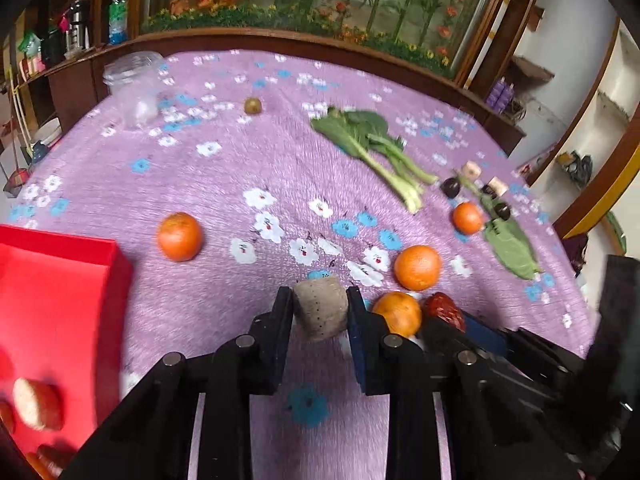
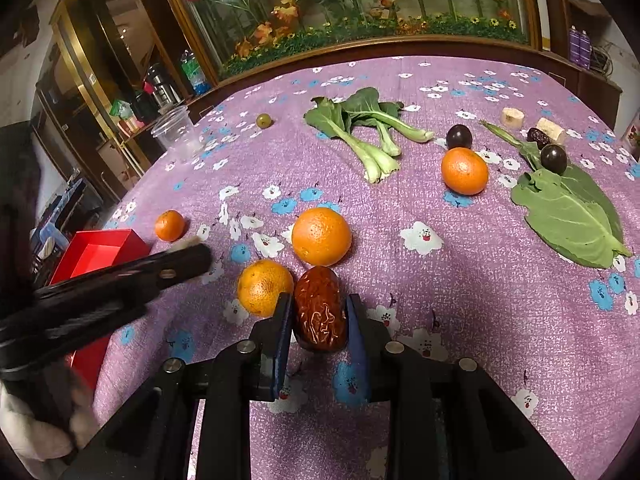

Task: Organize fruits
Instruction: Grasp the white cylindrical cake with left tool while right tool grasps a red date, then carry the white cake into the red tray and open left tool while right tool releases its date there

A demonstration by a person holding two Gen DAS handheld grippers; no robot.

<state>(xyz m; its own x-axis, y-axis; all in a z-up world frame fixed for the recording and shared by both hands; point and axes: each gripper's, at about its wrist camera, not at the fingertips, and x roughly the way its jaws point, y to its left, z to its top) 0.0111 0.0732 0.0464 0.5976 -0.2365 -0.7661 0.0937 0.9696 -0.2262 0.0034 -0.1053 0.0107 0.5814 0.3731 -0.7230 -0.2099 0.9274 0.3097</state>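
Two grippers, both busy: the left gripper [image 1: 320, 312] has its jaws narrowed around a greyish cut fruit chunk [image 1: 320, 308], and the right gripper [image 2: 318, 312] is pinched onto a wrinkly red date [image 2: 320, 306]. That date sits just in front of the big orange [image 2: 321, 236], with a smaller mandarin [image 2: 264, 288] touching its left side. Red box [image 1: 60, 300] is off to the orange's left. No readable writing anywhere.

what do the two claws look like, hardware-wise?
Both match: matte black linkage bars with round silver pivot pins, flat fingers faced with blue pads. See the left claw and right claw. No cables or markings visible. Pale blurred fabric, maybe a sleeve, behind the left one.
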